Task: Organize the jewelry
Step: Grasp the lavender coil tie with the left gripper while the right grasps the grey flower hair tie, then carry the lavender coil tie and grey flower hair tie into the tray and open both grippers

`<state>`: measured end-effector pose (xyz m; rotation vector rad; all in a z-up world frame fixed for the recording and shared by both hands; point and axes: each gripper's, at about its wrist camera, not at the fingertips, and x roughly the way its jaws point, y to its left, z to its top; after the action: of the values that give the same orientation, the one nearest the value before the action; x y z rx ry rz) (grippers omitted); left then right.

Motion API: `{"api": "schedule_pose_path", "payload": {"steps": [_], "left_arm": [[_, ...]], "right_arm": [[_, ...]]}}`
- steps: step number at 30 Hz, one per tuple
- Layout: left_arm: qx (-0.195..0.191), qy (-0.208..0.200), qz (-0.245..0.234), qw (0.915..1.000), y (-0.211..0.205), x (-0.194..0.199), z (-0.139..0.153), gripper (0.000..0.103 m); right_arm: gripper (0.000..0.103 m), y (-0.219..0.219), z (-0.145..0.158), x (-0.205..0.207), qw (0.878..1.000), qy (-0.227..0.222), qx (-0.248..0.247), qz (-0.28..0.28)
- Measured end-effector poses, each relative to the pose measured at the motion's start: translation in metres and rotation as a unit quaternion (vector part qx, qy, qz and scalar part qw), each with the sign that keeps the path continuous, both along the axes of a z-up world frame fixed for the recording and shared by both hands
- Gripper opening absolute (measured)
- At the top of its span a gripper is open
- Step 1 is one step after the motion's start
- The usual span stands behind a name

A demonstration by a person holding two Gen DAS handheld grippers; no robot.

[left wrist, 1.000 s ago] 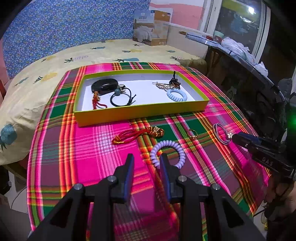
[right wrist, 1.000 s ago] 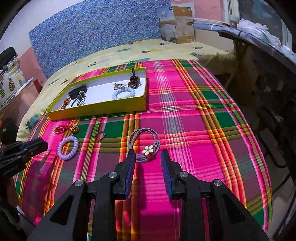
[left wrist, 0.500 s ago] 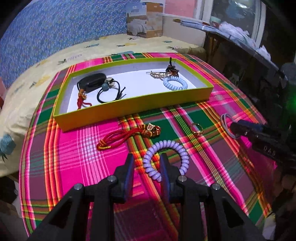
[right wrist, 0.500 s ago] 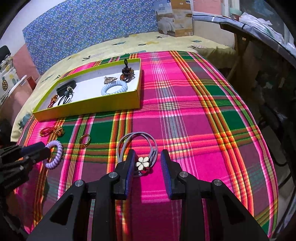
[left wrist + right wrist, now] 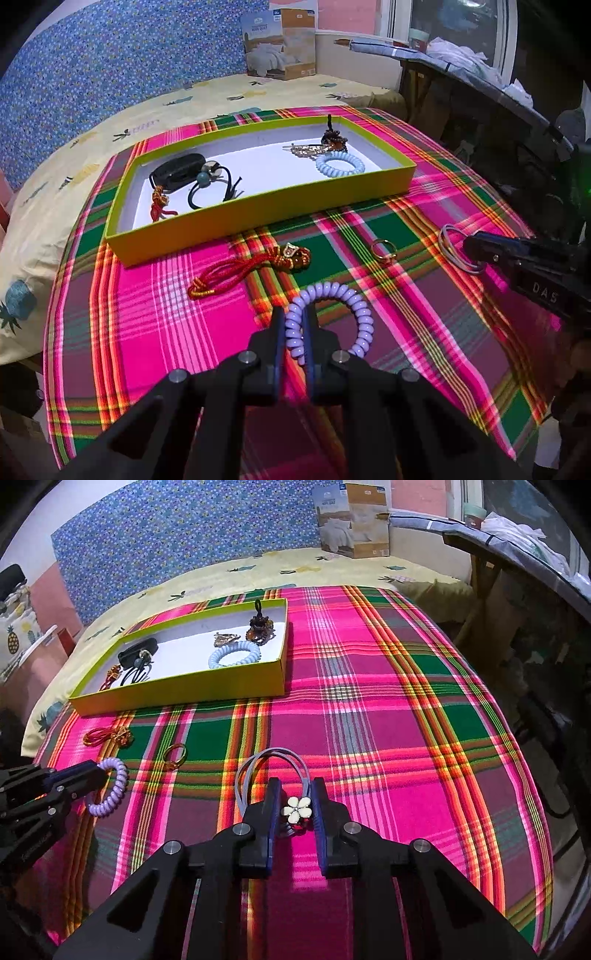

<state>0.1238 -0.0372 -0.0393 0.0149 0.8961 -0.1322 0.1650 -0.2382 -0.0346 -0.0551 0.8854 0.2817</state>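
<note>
My plaid pink-and-green cloth (image 5: 369, 709) covers the surface, and on it sits the shallow yellow-green cardboard tray (image 5: 258, 214), which holds a pale blue coil hair tie (image 5: 340, 165) and other pieces. My left claw (image 5: 294, 325) is clamped on the near side of the lilac spiral coil hair tie (image 5: 332, 317), which lies on the cloth in front of the tray. My right claw (image 5: 294, 805) stands parted around the white flower charm (image 5: 296, 808) of the grey elastic hair band (image 5: 273, 764); only the right view shows that flower. The left view alone shows the red knotted cord charm (image 5: 251, 267) clearly. Between them lies a small gold ring (image 5: 384, 249).
</note>
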Motion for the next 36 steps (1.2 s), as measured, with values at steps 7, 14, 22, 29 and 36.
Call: {"api": "schedule_pose_path", "payload": {"steps": [7, 14, 22, 29, 36], "left_arm": [[-0.02, -0.005, 0.001, 0.9998, 0.005, -0.014, 0.01, 0.01], [-0.018, -0.016, 0.013, 0.9996, 0.009, -0.028, 0.022, 0.01], [-0.021, -0.04, 0.017, 0.9989, 0.012, -0.044, 0.04, 0.01], [-0.022, -0.05, 0.024, 0.9982, 0.02, -0.045, 0.047, 0.01], [-0.034, -0.051, 0.034, 0.9975, 0.033, -0.037, 0.049, 0.01]], "right_arm": [[0.016, -0.008, 0.012, -0.015, 1.0, -0.01, 0.014, 0.0], [0.016, -0.011, 0.026, -0.031, 0.999, -0.022, 0.029, 0.005], [0.016, -0.002, 0.047, -0.05, 0.998, -0.041, 0.038, 0.023], [0.016, 0.005, 0.053, -0.051, 0.997, -0.043, 0.045, 0.034], [0.016, 0.016, 0.056, -0.04, 0.997, -0.042, 0.049, 0.049]]}}
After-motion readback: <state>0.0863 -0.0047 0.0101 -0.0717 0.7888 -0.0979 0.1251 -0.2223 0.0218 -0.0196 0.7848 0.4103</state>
